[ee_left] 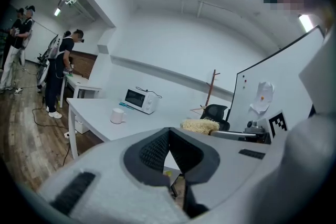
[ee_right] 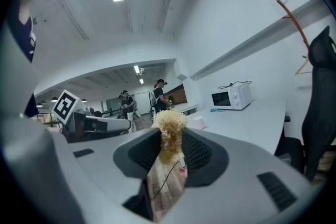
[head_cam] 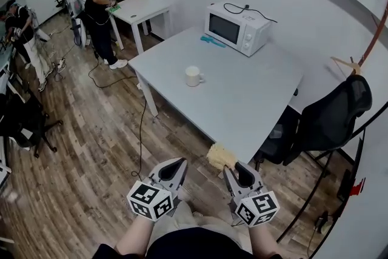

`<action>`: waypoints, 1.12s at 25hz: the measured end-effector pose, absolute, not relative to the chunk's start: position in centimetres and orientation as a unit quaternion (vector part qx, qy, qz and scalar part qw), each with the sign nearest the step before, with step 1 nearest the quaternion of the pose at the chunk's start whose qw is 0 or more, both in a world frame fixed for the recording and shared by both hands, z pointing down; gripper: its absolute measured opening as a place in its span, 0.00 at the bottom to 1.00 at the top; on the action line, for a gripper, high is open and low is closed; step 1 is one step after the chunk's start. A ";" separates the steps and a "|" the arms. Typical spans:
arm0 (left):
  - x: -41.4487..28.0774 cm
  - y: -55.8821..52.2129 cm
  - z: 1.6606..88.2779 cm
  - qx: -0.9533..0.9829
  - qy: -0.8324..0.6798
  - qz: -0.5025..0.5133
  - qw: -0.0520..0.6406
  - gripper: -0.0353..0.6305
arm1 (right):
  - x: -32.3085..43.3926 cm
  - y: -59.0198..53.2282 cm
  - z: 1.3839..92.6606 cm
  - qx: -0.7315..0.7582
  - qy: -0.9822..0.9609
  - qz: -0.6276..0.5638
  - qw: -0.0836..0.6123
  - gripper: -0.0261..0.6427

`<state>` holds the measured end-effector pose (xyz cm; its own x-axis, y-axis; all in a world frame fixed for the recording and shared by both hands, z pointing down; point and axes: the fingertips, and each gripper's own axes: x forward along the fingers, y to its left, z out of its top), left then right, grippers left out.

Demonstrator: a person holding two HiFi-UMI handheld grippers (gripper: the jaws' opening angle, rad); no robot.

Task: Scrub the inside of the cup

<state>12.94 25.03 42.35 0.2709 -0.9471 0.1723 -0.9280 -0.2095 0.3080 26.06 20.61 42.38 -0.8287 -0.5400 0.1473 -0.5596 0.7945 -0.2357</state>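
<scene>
A white cup point(head_cam: 193, 76) stands near the middle of the white table point(head_cam: 254, 106); it also shows far off in the left gripper view point(ee_left: 117, 115) and just past the scrubber in the right gripper view point(ee_right: 197, 122). My right gripper point(head_cam: 229, 170) is shut on a pale yellow fibrous scrubber point(head_cam: 220, 156) point(ee_right: 169, 131), which sticks out past the jaws at the table's near corner. My left gripper point(head_cam: 180, 165) is shut with nothing in it, held over the floor short of the table. Both grippers are well short of the cup.
A white microwave point(head_cam: 236, 27) and a teal item point(head_cam: 213, 41) sit at the table's far side. A black office chair point(head_cam: 327, 121) stands at the right of the table. Several people point(head_cam: 94, 3) stand by a smaller table at the far left. A cable point(head_cam: 142, 124) trails over the wood floor.
</scene>
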 end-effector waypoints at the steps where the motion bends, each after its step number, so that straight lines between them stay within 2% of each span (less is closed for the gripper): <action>1: 12.7 25.1 42.4 0.776 -0.606 -0.024 0.174 0.08 | 26.0 20.6 42.5 0.291 -0.946 0.136 0.038 0.23; 8: 10.7 23.8 42.7 0.774 -0.617 0.004 0.143 0.08 | 24.6 19.5 44.0 0.301 -0.941 0.142 0.060 0.23; 13: 7.9 20.0 43.2 0.773 -0.616 -0.005 0.150 0.08 | 22.8 15.9 43.9 0.318 -0.936 0.140 0.063 0.23; 28: -2.8 7.7 43.0 0.798 -0.582 0.005 0.155 0.08 | 12.1 4.7 42.3 0.360 -0.921 0.134 0.072 0.23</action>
